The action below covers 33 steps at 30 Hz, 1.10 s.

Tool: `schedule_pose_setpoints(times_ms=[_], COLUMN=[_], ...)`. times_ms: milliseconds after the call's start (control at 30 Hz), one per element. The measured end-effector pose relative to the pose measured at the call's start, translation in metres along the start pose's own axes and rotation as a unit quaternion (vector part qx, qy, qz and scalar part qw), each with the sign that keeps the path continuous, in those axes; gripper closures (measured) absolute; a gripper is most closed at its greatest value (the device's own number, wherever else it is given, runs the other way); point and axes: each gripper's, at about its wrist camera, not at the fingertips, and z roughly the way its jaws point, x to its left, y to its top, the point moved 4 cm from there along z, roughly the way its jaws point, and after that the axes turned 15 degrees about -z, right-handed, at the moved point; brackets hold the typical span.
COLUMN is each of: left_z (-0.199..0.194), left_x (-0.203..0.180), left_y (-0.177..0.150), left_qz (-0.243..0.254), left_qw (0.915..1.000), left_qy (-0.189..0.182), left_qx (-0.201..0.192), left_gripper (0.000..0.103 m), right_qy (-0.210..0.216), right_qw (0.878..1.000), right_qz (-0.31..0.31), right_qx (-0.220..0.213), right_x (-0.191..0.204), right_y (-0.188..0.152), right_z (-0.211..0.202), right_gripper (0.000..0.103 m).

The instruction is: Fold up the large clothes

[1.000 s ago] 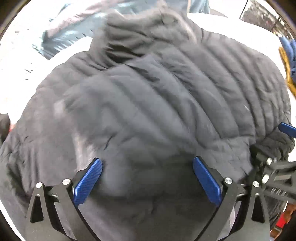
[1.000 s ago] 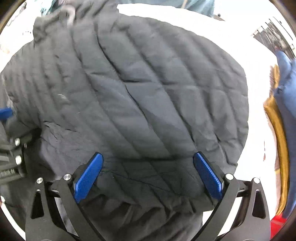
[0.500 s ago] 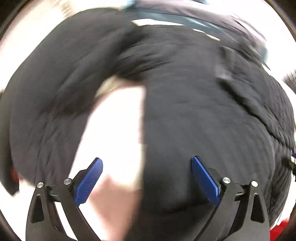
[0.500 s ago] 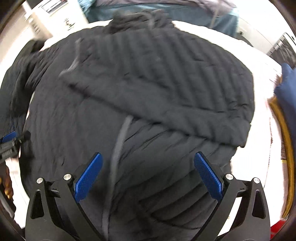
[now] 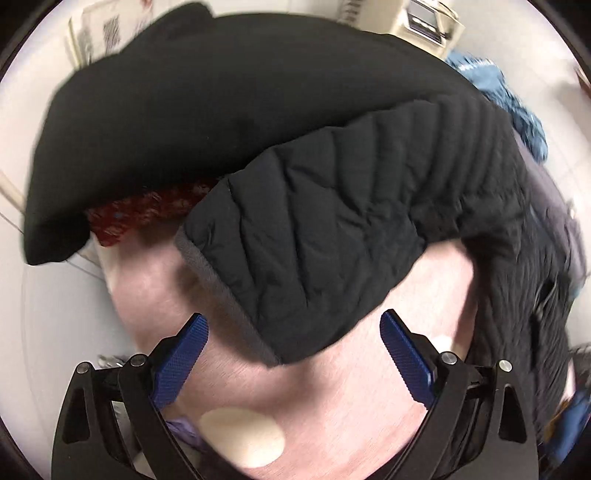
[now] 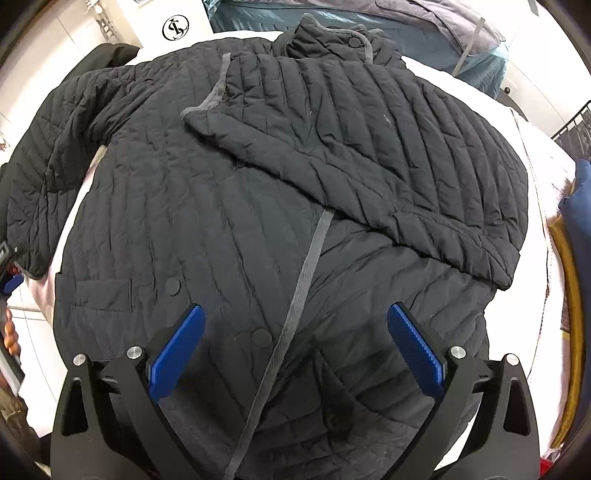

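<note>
A black quilted jacket (image 6: pixel 229 206) lies front up on a pale pink surface (image 6: pixel 532 155), collar at the far side. Its right sleeve (image 6: pixel 351 155) is folded across the chest. Its left sleeve (image 6: pixel 48 147) lies spread out to the left. My right gripper (image 6: pixel 295 350) is open and empty above the jacket's lower hem. In the left wrist view, the left sleeve's grey-trimmed cuff (image 5: pixel 306 251) lies on the pink surface (image 5: pixel 332 391). My left gripper (image 5: pixel 295 358) is open and empty just in front of the cuff.
A plain black garment (image 5: pixel 177 122) lies beyond the sleeve, over a red patterned cloth (image 5: pixel 147 210). Blue fabric (image 5: pixel 509 103) lies at the far right. In the right wrist view a teal and grey quilt (image 6: pixel 424 26) is behind the collar, and blue and mustard clothes (image 6: pixel 576 236) lie at the right edge.
Both grippers pulled back from the jacket. The left one swung left to the spread sleeve's cuff. The right sleeve now lies folded across the chest.
</note>
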Motion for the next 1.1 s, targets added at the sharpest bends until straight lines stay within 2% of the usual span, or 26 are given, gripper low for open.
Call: schedule_pose_setpoints(times_ms=[33, 100, 133, 200, 267, 367, 433, 533, 667, 767, 833, 900, 1000, 1067, 1100], left_z=[0.007, 0.015, 0.016, 0.014, 0.004, -0.027, -0.064, -0.120, -0.171, -0.198, -0.202, -0.197, -0.191, -0.182, -0.176], left_x=[0.000, -0.005, -0.009, -0.027, -0.044, -0.069, -0.093, -0.137, -0.188, -0.224, -0.257, -0.286, -0.333, -0.365, -0.374], left_y=[0.006, 0.012, 0.012, 0.005, 0.002, 0.004, 0.003, 0.024, 0.063, 0.085, 0.085, 0.069, 0.017, -0.031, -0.048], left_qz=[-0.005, -0.002, 0.005, 0.019, 0.036, 0.065, 0.097, 0.142, 0.168, 0.187, 0.203, 0.229, 0.299, 0.337, 0.348], left_qw=[0.9999, 0.9996, 0.9995, 0.9990, 0.9979, 0.9961, 0.9916, 0.9818, 0.9696, 0.9602, 0.9552, 0.9474, 0.9262, 0.9099, 0.9045], left_qy=[-0.006, -0.019, -0.017, -0.019, -0.026, -0.054, -0.085, -0.120, -0.150, -0.164, -0.178, -0.191, -0.210, -0.236, -0.243], left_qx=[0.008, 0.020, 0.026, 0.037, 0.047, 0.026, 0.005, -0.038, -0.097, -0.128, -0.121, -0.117, -0.093, -0.054, -0.041], left_gripper=[0.013, 0.032, 0.038, 0.072, 0.090, 0.094, 0.095, 0.096, 0.096, 0.096, 0.096, 0.096, 0.096, 0.096, 0.096], right_qy=[-0.002, -0.004, -0.006, -0.010, -0.012, -0.013, -0.010, -0.005, 0.003, 0.012, 0.017, 0.020, 0.023, 0.026, 0.024], right_qw=[1.000, 1.000, 1.000, 1.000, 1.000, 1.000, 0.999, 0.998, 0.996, 0.994, 0.992, 0.990, 0.986, 0.984, 0.983], right_qz=[-0.002, -0.004, -0.004, -0.004, 0.002, 0.022, 0.041, 0.060, 0.081, 0.102, 0.118, 0.131, 0.157, 0.171, 0.177], right_qx=[0.003, 0.007, 0.006, 0.003, -0.003, -0.013, -0.019, -0.025, -0.034, -0.042, -0.044, -0.044, -0.041, -0.041, -0.042], right_x=[0.001, -0.001, -0.001, -0.003, -0.007, -0.020, -0.030, -0.040, -0.053, -0.063, -0.070, -0.075, -0.087, -0.093, -0.096], right_y=[-0.001, -0.006, -0.007, -0.007, -0.007, -0.010, -0.014, -0.019, -0.023, -0.026, -0.030, -0.034, -0.041, -0.044, -0.046], right_z=[0.000, -0.002, -0.004, -0.006, -0.009, -0.013, -0.015, -0.016, -0.019, -0.021, -0.022, -0.021, -0.020, -0.020, -0.020], right_gripper=[0.005, 0.005, 0.005, 0.005, 0.005, 0.005, 0.005, 0.005, 0.005, 0.005, 0.005, 0.005, 0.005, 0.005, 0.005])
